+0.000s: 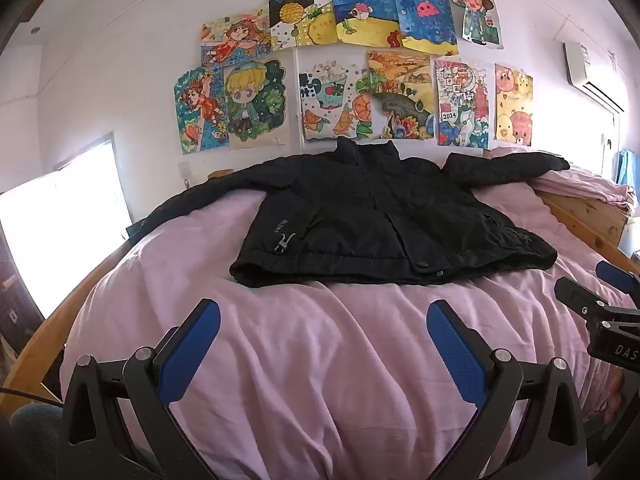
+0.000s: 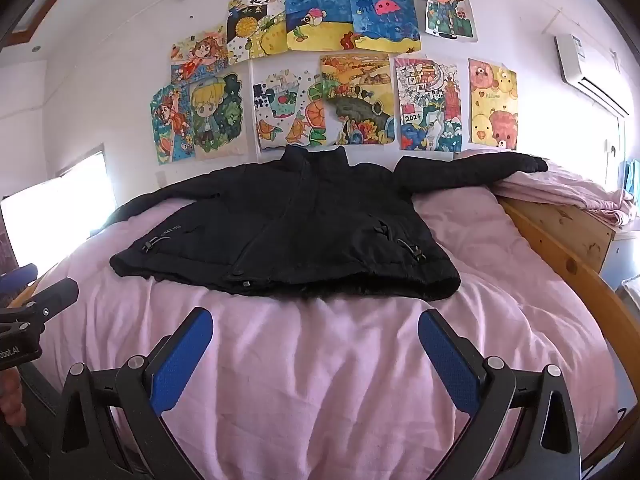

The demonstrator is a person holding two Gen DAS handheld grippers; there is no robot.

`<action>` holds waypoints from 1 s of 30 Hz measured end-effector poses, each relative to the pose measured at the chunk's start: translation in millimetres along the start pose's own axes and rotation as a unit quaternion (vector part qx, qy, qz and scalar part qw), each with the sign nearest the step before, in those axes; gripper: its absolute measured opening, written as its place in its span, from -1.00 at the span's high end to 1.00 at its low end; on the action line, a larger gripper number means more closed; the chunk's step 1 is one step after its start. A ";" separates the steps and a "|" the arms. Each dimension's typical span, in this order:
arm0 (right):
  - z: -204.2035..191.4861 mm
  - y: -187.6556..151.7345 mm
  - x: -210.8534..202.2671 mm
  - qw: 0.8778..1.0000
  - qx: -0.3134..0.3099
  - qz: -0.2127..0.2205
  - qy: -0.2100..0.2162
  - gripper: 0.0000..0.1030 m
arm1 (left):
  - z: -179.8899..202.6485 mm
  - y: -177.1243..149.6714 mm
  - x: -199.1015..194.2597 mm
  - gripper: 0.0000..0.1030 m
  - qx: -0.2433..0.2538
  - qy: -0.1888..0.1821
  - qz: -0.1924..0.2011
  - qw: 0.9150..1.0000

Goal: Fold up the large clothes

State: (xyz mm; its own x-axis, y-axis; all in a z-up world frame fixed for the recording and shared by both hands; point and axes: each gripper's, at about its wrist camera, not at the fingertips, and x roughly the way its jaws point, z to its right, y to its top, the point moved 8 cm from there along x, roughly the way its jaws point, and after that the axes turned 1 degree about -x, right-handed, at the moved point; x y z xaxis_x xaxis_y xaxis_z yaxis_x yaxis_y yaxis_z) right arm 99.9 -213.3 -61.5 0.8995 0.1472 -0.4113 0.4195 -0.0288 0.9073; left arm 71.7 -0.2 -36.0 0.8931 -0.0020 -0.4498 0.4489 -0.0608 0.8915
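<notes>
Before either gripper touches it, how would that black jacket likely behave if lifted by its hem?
The black jacket looks padded and soft, so it would probably sag and drape. Its spread sleeves would likely trail. Its smooth shell may slide easily on the pink bedsheet.

A: Left gripper [image 1: 323,344]: black frame, blue ribbed pads, silver pivot screws.
B: Right gripper [image 2: 315,354], same build. White lettering on each one's side, only partly legible.
</notes>
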 end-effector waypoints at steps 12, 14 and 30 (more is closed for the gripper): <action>2.6 0.1 -0.5 1.000 0.003 0.000 0.002 -1.00 | -0.2 0.4 -0.3 -0.97 0.000 0.003 0.003 1.000; 2.2 0.0 -0.4 1.000 0.003 0.000 0.002 -1.00 | 0.8 0.0 -0.6 -0.97 0.000 0.002 0.002 1.000; 1.7 0.6 -1.1 1.000 0.004 0.000 0.002 -1.00 | 0.0 0.2 -0.1 -0.97 -0.001 0.002 0.002 1.000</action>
State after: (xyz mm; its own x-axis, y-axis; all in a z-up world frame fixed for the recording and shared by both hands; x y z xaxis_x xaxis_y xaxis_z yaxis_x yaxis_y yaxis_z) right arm 99.3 -215.1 -60.6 0.8994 0.1508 -0.4102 0.4198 -0.0374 0.9068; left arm 71.7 -0.2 -35.8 0.8951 0.0026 -0.4458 0.4452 -0.0590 0.8935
